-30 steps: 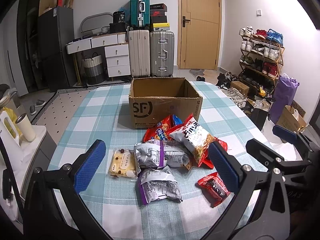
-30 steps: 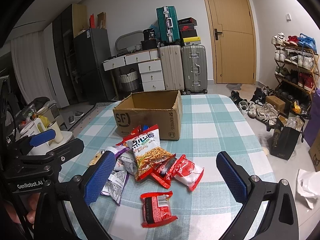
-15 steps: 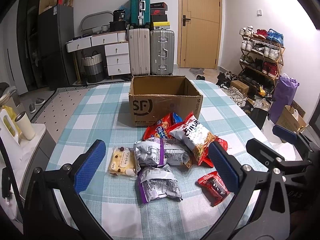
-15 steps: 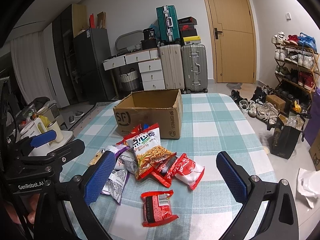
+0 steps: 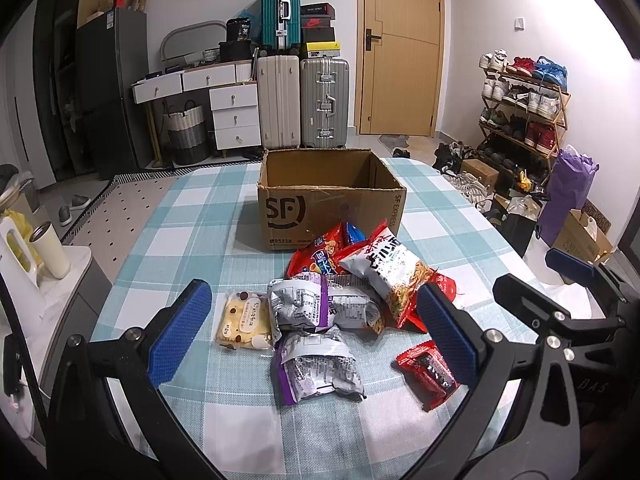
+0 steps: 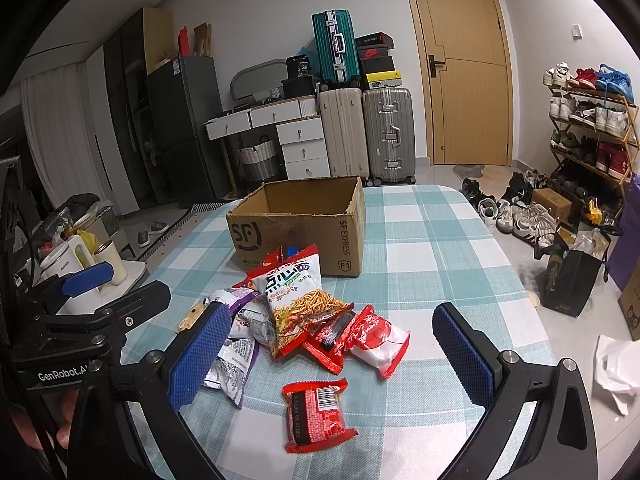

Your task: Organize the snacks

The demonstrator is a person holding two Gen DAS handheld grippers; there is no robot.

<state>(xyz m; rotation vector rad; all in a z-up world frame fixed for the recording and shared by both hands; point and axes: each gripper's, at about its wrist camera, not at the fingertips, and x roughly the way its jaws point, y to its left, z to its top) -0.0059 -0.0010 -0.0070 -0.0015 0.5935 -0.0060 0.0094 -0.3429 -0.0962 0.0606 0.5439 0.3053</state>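
Nothing packed yet: my left tool (image 5: 312, 320) and right tool (image 6: 332, 354) hover spread and unladen, every snack packet (image 6: 306, 304) lying heaped before the seemingly bare cardboard box (image 5: 332, 196).

- The cardboard box (image 6: 298, 224) stands open-topped on the checked tablecloth (image 6: 432, 264).
- In front of the box, a noodle bag (image 6: 302, 300) lies atop the snack pile, its top edge close to the box's front wall.
- In front of the box, nearer the camera, a red packet (image 6: 318, 416) lies alone.
- The right gripper (image 6: 332, 358) is spread wide over the pile, holding nothing.
- Left of the box, the left gripper (image 6: 86, 284) shows; its far finger is hidden.
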